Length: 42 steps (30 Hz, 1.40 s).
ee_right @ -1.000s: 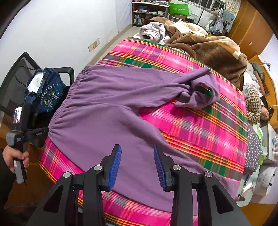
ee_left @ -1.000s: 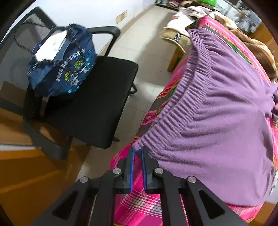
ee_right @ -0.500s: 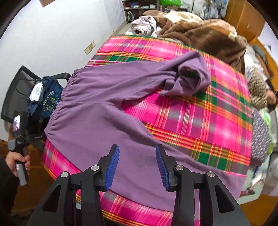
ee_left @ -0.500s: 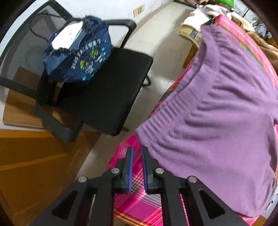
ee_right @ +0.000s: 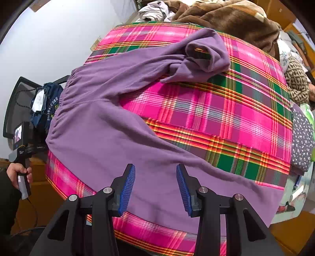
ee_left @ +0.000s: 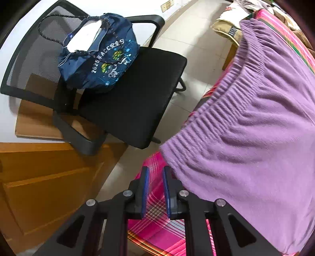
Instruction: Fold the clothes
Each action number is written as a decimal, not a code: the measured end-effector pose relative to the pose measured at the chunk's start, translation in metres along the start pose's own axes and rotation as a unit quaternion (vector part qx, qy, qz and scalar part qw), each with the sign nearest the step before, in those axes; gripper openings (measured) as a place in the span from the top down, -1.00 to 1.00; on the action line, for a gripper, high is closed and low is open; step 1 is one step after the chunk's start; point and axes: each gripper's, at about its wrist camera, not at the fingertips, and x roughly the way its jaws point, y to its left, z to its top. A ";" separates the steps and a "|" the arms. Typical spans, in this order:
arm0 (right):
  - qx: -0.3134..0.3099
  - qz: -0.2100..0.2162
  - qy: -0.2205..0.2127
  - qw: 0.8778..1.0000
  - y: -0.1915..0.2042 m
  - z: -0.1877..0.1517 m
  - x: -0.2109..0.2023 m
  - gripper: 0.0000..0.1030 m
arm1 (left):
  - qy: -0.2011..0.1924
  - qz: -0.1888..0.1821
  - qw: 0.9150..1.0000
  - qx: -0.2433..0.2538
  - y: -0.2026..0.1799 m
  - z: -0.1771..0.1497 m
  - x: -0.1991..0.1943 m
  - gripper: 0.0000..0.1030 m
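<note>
Purple trousers lie spread on a pink plaid bedspread. Their gathered waistband runs along the bed's left edge. The far leg ends in a bunched cuff, while the near leg stretches to the right. My left gripper sits just off the waistband's near corner, narrowly open, with only plaid showing between its blue pads. My right gripper hovers wide open above the near leg, holding nothing. In the right wrist view, a hand grips the left gripper's handle at the far left.
A black office chair with a blue bag stands left of the bed, beside a wooden cabinet. A brown blanket and other clothes are piled at the far end. A person lies at the right.
My left gripper drew back from the waistband corner, and its gap widened a little. My right gripper rose and tilted, so more of the bed shows. The trousers stayed put.
</note>
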 end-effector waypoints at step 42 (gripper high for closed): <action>0.073 0.007 -0.057 0.996 -0.100 -0.040 -0.049 0.13 | -0.117 -0.010 0.989 0.094 -0.132 -0.001 -0.103 0.73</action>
